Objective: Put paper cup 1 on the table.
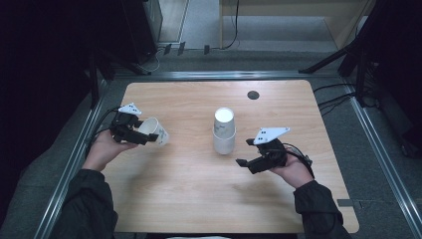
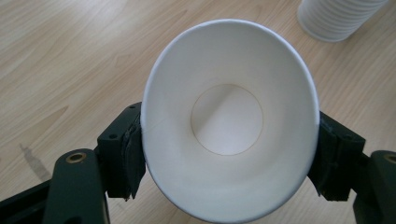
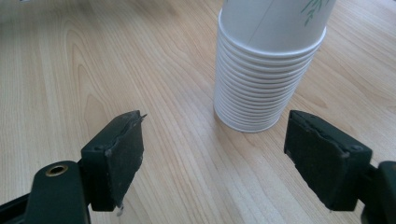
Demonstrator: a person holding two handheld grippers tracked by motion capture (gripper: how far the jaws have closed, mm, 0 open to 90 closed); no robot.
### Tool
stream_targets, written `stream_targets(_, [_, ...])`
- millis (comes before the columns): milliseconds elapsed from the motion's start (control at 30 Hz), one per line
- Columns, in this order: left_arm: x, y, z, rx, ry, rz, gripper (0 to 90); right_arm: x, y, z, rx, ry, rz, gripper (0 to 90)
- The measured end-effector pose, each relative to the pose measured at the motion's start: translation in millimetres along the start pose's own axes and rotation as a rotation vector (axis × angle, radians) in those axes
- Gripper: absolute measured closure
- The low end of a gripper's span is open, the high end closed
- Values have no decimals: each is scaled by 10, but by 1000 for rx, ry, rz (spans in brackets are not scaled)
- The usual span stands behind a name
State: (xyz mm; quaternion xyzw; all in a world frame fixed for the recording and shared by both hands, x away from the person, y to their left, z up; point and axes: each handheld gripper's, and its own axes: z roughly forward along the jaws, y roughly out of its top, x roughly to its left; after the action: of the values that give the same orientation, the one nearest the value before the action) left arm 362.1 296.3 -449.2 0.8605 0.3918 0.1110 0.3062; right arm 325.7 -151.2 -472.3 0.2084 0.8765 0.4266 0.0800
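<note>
A stack of white paper cups [image 1: 224, 130] stands upside down near the middle of the wooden table [image 1: 189, 184]. My left gripper [image 1: 145, 133] is shut on a single white paper cup [image 1: 155, 131], held on its side above the table's left part. In the left gripper view the cup [image 2: 229, 126] shows its open mouth toward the camera, squeezed oval between the two pads [image 2: 128, 154]. My right gripper [image 1: 245, 152] stands open just right of the stack, nothing between its jaws. The right gripper view has the stack [image 3: 266, 65] a short way ahead of the open pads [image 3: 122, 154].
A small dark round hole [image 1: 253, 94] sits in the table near its far edge. Metal rails run along the table's sides. Black stands and cables lie on the floor beyond the far edge.
</note>
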Motion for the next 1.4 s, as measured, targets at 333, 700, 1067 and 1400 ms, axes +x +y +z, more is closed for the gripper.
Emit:
stream_targets(333, [115,-72,91,61,82,-24,249,-9,-10,2,1,0,2,198])
stream_targets(700, [181,-126,227,149,133,-32,245,-5,-17,24,19,-1,0,198])
stream_targets(1067, [161,-99,272,149,130,-31,222,-7,-19,27,20,1,-1,198])
stream_targets(1400, [159,-87,297,153,120,-35,207,-4,-18,29,21,4,-3,198])
